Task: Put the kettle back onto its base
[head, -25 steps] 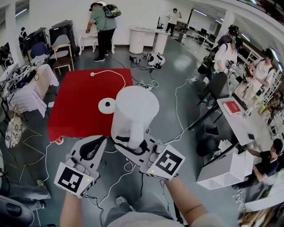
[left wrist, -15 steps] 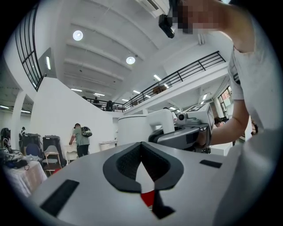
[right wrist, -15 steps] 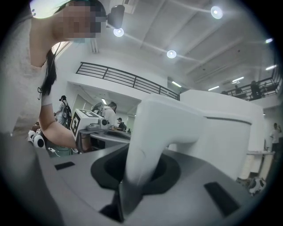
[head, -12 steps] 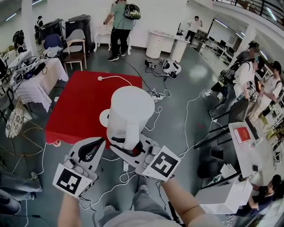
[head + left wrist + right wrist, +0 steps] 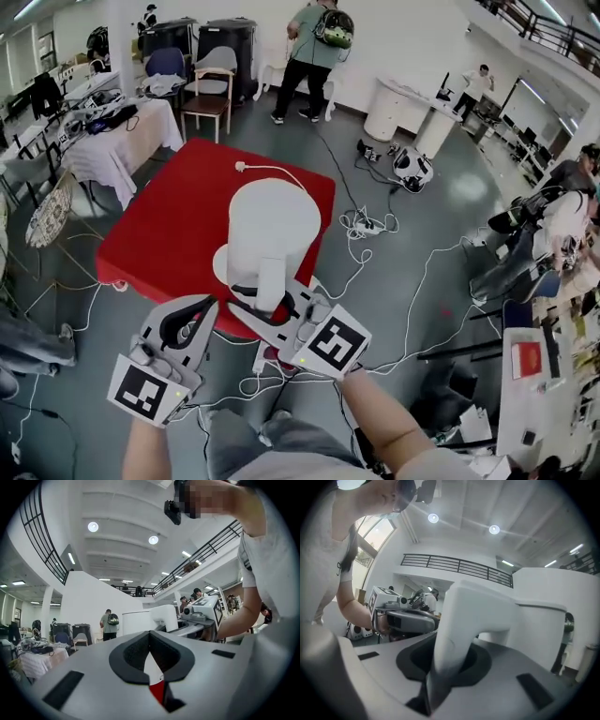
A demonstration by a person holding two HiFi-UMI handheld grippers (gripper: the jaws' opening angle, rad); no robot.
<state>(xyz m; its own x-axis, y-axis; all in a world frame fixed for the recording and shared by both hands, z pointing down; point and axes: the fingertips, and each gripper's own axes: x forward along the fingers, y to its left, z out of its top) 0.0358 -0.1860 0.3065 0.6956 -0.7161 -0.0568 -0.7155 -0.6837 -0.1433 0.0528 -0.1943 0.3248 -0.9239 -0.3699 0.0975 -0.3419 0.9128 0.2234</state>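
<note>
The white kettle (image 5: pixel 272 225) hangs over the near part of the red table (image 5: pixel 159 234). My right gripper (image 5: pixel 265 298) is shut on its handle (image 5: pixel 459 630), and the body (image 5: pixel 553 616) fills the right of the right gripper view. The round white base (image 5: pixel 221 265) lies on the table and shows only as a crescent at the kettle's lower left. My left gripper (image 5: pixel 206 305) is beside the kettle on the left, shut and holding nothing. In the left gripper view its jaws (image 5: pixel 150 632) meet at the tips, with the kettle (image 5: pixel 140 620) beyond.
The base's white cord and plug (image 5: pixel 246 167) lie on the table's far side. Cables and a power strip (image 5: pixel 361 225) trail over the floor to the right. A cloth-covered table (image 5: pixel 117 141) and a chair (image 5: pixel 211 94) stand at the back left. A person with a backpack (image 5: pixel 314 42) stands beyond.
Both grippers and the kettle have moved toward the red table. The base, earlier in plain view left of the kettle, is now mostly covered by it.
</note>
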